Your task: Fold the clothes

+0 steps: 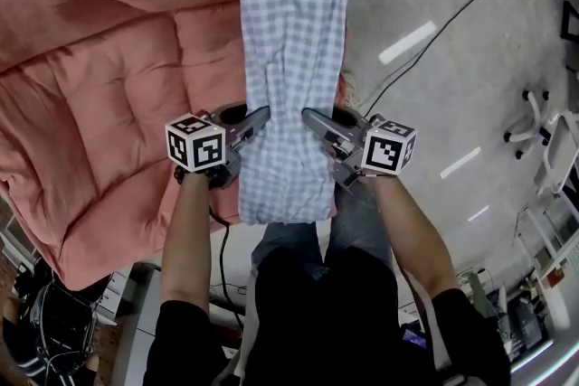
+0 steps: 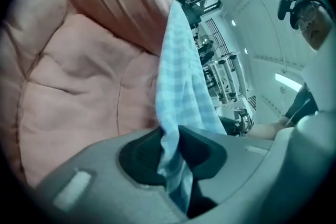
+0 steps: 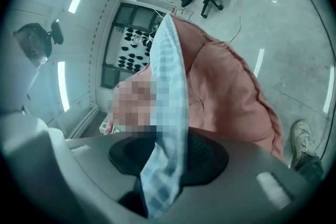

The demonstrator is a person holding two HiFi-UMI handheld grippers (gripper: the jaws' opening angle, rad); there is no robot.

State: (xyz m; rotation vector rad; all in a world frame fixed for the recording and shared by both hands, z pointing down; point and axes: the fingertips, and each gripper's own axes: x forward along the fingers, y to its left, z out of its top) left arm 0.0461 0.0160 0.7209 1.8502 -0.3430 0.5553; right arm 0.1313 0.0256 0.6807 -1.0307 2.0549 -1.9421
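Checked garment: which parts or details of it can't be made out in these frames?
- Head view: far end of the checked garment, cut off by the top edge.
- All views: its type; it shows only as a folded strip.
- Right gripper view: background left of the fabric, under a mosaic patch.

Checked garment on pink quilt
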